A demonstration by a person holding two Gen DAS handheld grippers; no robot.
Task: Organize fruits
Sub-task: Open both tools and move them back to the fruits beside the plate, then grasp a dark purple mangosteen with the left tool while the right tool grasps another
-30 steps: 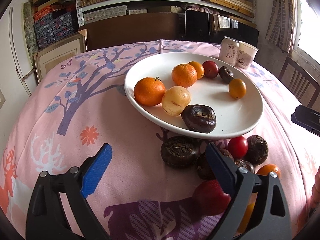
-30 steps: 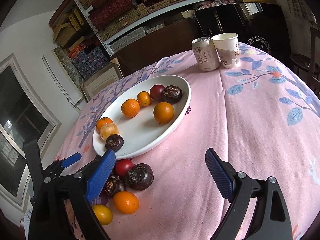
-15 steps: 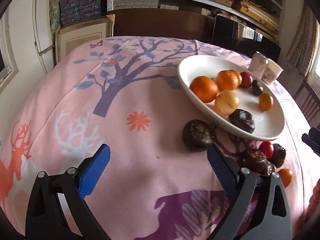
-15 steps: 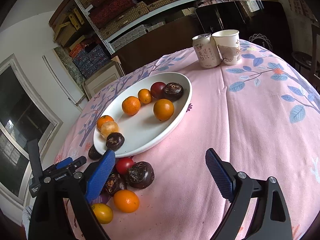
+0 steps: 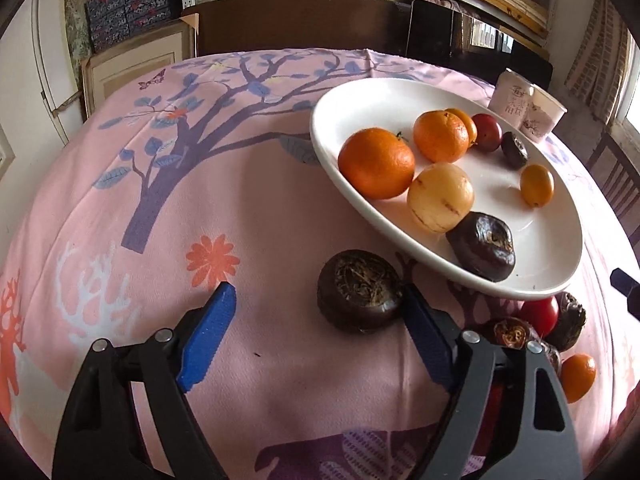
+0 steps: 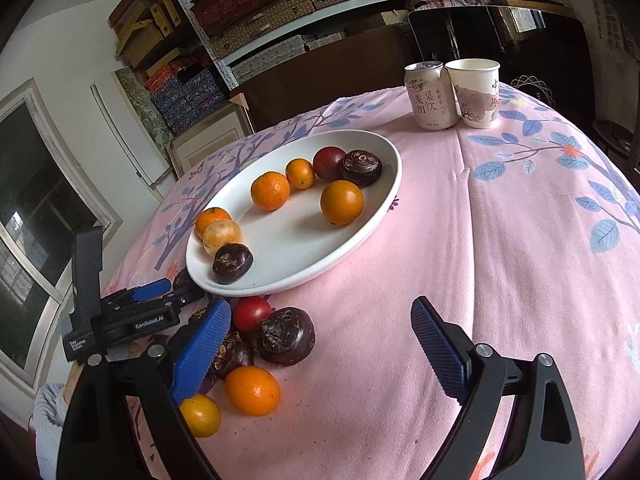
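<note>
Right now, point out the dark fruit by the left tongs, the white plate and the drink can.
dark fruit (image 5: 360, 295), left wrist view, its top face
white plate (image 6: 362, 236), right wrist view, near rim
drink can (image 6: 431, 96), right wrist view, its label

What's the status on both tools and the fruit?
Left tool open, straddling dark fruit beside plate. Right tool open, empty. Loose pile beside it.

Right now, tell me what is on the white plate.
The white plate holds eight fruits: three oranges, a kumquat, a red one, a pale yellow one, two dark brown. Nothing appears covered.
</note>
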